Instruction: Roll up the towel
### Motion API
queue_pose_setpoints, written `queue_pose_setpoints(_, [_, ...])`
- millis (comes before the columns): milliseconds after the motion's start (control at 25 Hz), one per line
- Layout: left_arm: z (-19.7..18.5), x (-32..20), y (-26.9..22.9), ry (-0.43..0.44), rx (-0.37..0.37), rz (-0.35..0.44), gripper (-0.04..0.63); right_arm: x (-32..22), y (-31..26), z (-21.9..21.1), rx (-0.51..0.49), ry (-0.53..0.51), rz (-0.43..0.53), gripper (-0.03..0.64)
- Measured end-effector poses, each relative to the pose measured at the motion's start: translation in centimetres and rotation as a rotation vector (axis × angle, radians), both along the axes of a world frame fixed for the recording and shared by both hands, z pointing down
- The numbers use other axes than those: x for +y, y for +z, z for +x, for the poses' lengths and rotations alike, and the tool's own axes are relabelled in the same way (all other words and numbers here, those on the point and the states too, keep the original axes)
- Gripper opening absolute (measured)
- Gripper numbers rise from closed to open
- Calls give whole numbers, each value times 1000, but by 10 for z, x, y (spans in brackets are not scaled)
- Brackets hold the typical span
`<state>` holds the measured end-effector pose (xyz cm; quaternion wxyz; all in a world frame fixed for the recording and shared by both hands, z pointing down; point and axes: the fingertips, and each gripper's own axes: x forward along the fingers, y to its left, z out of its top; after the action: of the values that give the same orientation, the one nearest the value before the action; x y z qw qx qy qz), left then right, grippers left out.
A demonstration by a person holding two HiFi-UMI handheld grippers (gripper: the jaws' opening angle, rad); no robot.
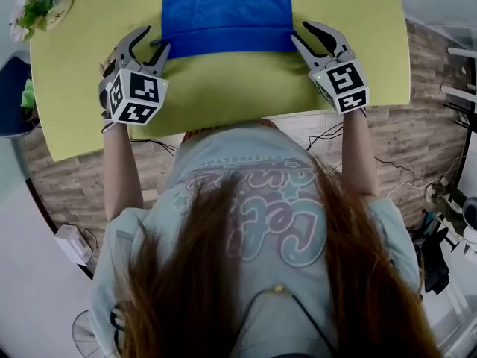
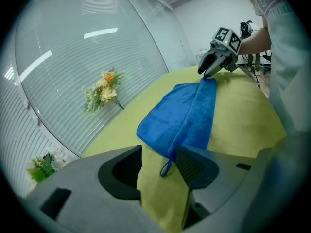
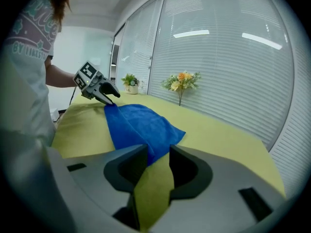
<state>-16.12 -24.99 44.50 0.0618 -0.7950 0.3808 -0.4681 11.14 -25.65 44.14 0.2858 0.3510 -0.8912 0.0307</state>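
Two claws flank the blue towel (image 1: 223, 13) lying at twelve o'clock on the yellow table (image 1: 223, 88), left gripper (image 1: 154, 42) at its seven o'clock corner, right gripper (image 1: 304, 32) at five, both with jaws apart and gripping nothing, seemingly spaced to roll its folded edge evenly

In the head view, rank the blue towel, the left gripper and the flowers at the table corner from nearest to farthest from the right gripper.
1. Blue towel: its near right corner lies at the tips of the right gripper.
2. Left gripper: at the towel's other near corner.
3. Flowers: far left corner of the table.
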Motion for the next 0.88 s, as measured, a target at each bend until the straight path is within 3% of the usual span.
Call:
queue_pose_setpoints(240, [2,7,-11,-17,55,16,186,6,-15,7,-13,-4,73,127])
queue_pose_setpoints(520, [6,20,-28,-8,81,92,186,30,-18,-8,19,-126,137,127])
queue_pose_setpoints(760, [18,39,-12,30,87,56,186,42,-4,-10,150,-201,172,127])
queue_pose_setpoints(880, [16,46,0,30,38,39,186,47,4,-11,218,-237,189,127])
